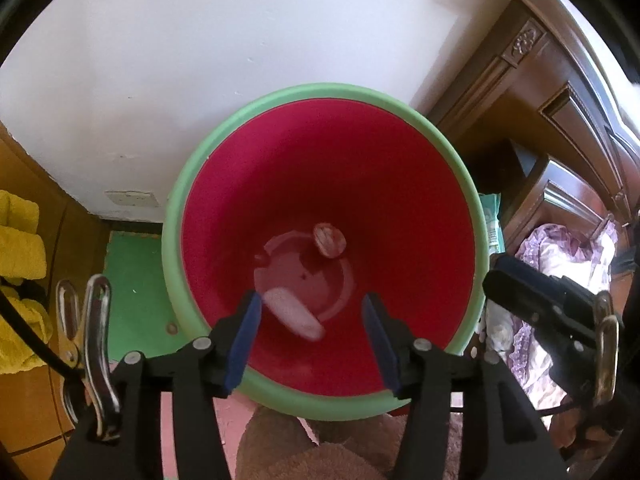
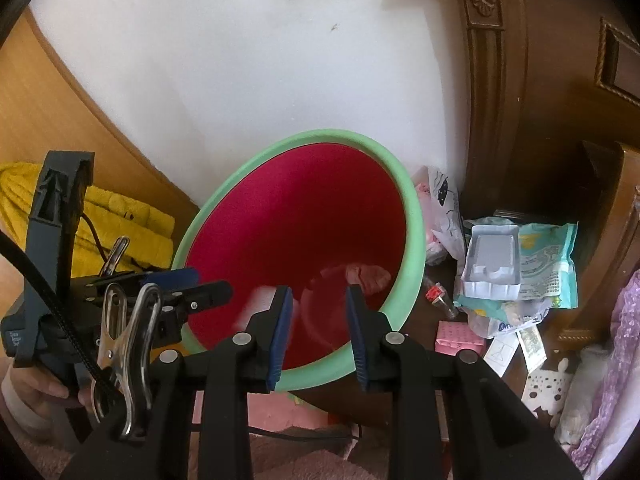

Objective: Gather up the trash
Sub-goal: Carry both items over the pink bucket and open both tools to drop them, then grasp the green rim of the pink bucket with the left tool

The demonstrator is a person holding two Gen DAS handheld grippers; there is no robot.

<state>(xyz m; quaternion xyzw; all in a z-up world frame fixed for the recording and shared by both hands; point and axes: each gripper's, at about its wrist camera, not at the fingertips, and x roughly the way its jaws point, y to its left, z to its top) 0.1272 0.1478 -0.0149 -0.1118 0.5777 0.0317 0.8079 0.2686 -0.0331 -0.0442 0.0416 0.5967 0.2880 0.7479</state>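
Left wrist view: we count one bin (image 1: 326, 92), red inside with a green rim, filling the middle of the frame against a white wall (image 1: 200, 40). In its bottom we see two pieces of trash: one crumpled wad (image 1: 329, 239) above centre, and one pale oblong piece (image 1: 294, 314), blurred, lower down; whether it rests on the bottom we cannot tell. Left gripper (image 1: 312, 332) sits over the near rim, two blue pads (image 1: 242, 344) spread fairly wide, nothing pressed between them; the oblong piece shows in the gap. Right gripper (image 1: 520, 288) pokes in at the right edge, seen from the side, gap not readable there. Right wrist view: same bin (image 2: 416, 216) at centre, wad (image 2: 368, 276) in the bottom just above the gap. Right gripper (image 2: 320, 320) shows two pads with a moderate gap between them and nothing clamped. One pale blur (image 2: 262, 308) left of the left pad, too smeared to identify. Left gripper (image 2: 192, 292) enters from the left, with a hand (image 2: 32, 392) on its handle at lower left. Right of the bin lies one heap of clutter: a grey tray (image 2: 494, 260), a teal packet (image 2: 548, 256), a pink box (image 2: 458, 338), a plastic bag (image 2: 440, 208). One yellow towel (image 2: 120, 216) at left, dark wooden furniture (image 2: 540, 100) along the right.
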